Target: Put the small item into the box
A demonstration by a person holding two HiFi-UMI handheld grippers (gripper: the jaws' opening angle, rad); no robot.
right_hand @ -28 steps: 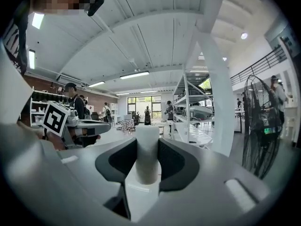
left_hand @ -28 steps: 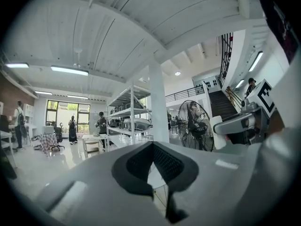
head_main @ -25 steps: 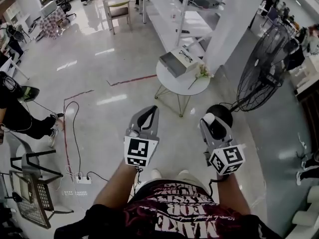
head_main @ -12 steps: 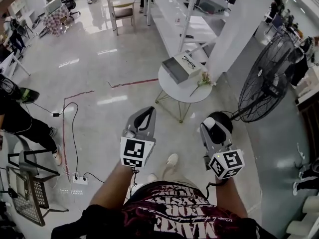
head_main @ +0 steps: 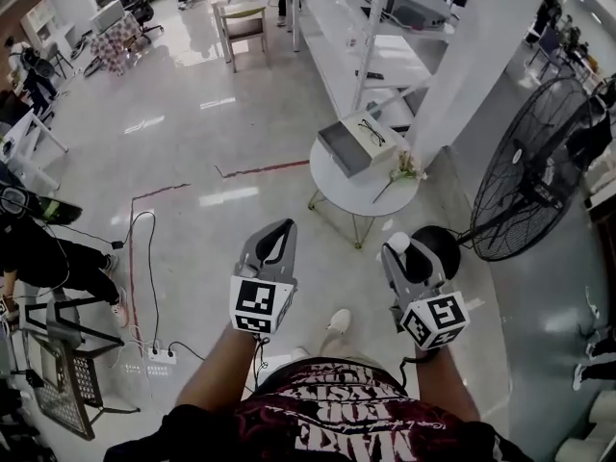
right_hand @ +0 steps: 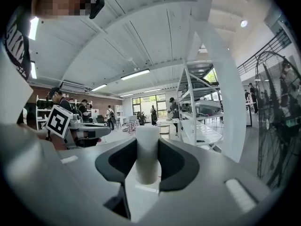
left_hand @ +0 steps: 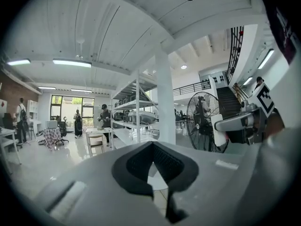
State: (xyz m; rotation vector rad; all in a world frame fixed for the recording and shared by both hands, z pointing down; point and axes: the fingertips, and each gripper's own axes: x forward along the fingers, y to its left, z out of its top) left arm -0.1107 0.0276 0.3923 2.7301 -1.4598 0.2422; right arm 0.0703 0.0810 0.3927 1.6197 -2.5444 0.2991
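A grey open box point(head_main: 356, 143) with a pair of glasses point(head_main: 371, 132) on it stands on a small round white table point(head_main: 375, 192) ahead of me. My right gripper point(head_main: 397, 247) is shut on a small white cylinder point(head_main: 398, 243), held upright between its dark pads point(right_hand: 175, 161); the right gripper view shows the cylinder point(right_hand: 147, 154) filling the gap of that gripper point(right_hand: 147, 147). My left gripper point(head_main: 285, 227) is shut with nothing in it, its jaw tips meeting in the left gripper view point(left_hand: 153, 145). Both grippers hover over the floor, short of the table.
A flower sprig point(head_main: 404, 173) lies on the table. A big standing fan point(head_main: 534, 186) and its black base point(head_main: 441, 246) are to the right, behind a white pillar point(head_main: 472, 56). White shelving point(head_main: 371, 46) runs behind. A power strip point(head_main: 160, 355) with cable lies at the left.
The view has advanced toward the round table, which now lies closer and lower in the head view. A shoe has stepped forward. Both grippers keep their hold and pose.
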